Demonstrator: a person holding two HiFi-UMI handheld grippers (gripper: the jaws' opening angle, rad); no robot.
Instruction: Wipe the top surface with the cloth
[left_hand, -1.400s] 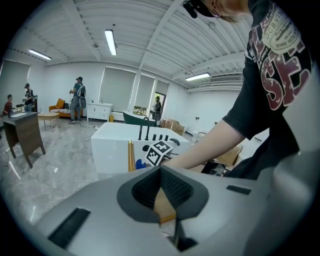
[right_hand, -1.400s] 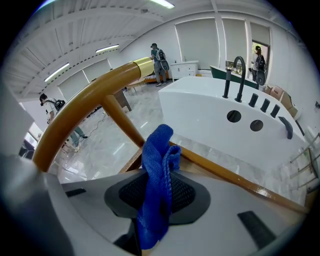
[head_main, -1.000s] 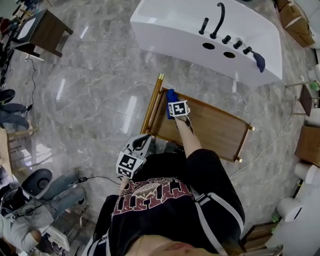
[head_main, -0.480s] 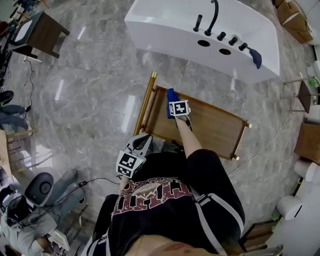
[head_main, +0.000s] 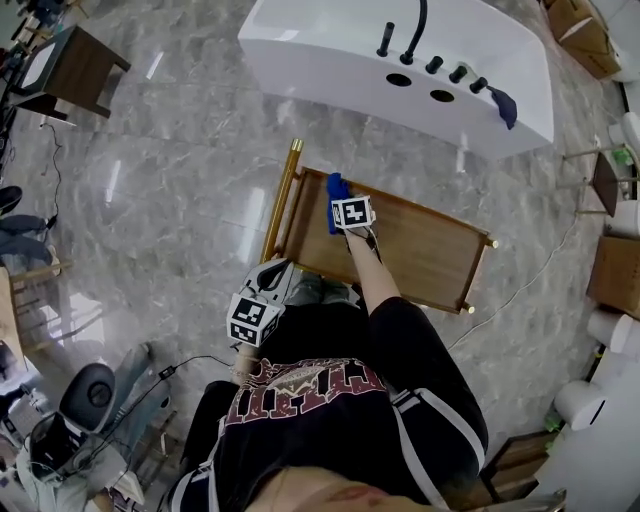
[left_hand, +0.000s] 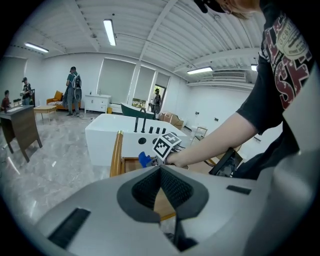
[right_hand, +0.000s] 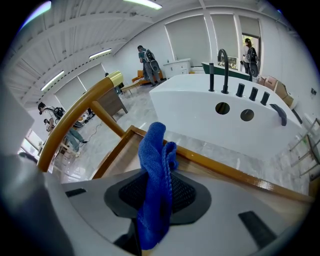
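Blue cloth (right_hand: 155, 175) is pinched tight between the jaws of the right gripper (right_hand: 156, 192), bunched upright, its loose end standing over the far rim of the wooden top (head_main: 420, 245) near the end with the brass handle (head_main: 280, 200). Over the last second the cloth has edged only a little away from that handle end along the far rim; otherwise the picture has merely drifted with the head. So the wiping looks barely begun: nearly all of the wooden top, stretching off to the person's right, has still to be covered, and from here a sweep along its length seems the likely need. The left gripper (left_hand: 161, 187) hangs back close to the person's body, its jaws pressed together on nothing. Beyond the wooden top stands a white bathtub (head_main: 330, 60).
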